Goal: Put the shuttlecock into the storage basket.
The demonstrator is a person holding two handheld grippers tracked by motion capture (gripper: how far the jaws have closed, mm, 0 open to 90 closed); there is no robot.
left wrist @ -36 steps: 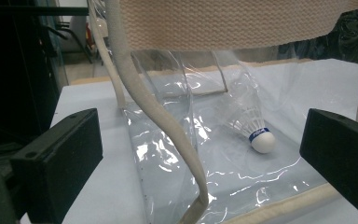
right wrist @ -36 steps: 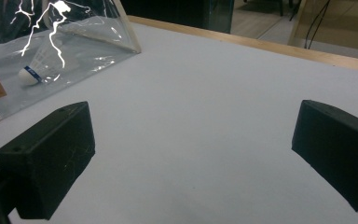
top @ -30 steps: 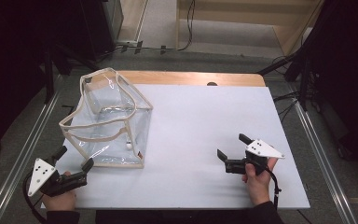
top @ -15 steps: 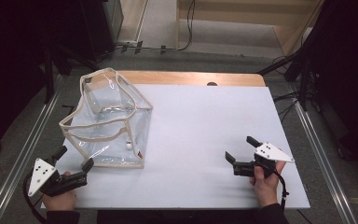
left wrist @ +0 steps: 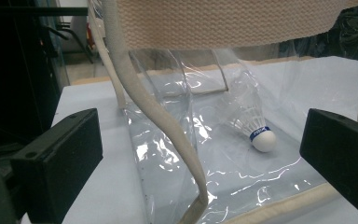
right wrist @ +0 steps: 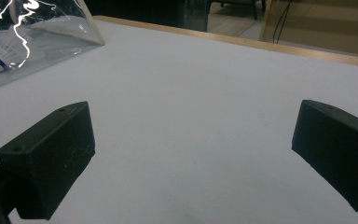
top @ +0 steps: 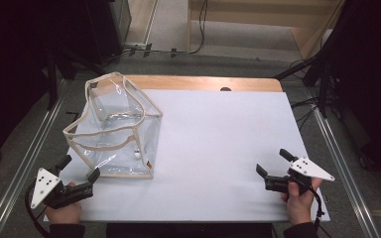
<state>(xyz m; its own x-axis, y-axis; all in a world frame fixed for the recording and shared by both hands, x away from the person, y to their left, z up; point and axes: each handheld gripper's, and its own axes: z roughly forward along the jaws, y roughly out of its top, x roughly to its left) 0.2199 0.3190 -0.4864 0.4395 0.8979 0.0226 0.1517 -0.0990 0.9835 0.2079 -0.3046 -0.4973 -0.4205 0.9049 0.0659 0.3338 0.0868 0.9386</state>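
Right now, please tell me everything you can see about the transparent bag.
The transparent bag is a boxy clear plastic tote with beige woven trim and straps. It stands open-topped on the left of the white table, its walls creased and sagging. A white shuttlecock lies inside on its bottom. No gripper touches it.

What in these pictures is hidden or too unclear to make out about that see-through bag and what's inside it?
- White shuttlecock with blue band: band lettering too small in the left gripper view; a mere speck in the high view.
- Clear plastic bag with beige fabric trim: its top is cut off by the left gripper view's upper edge; the right gripper view's left edge crops it to a corner.
- Feathers: blurred by plastic glare.
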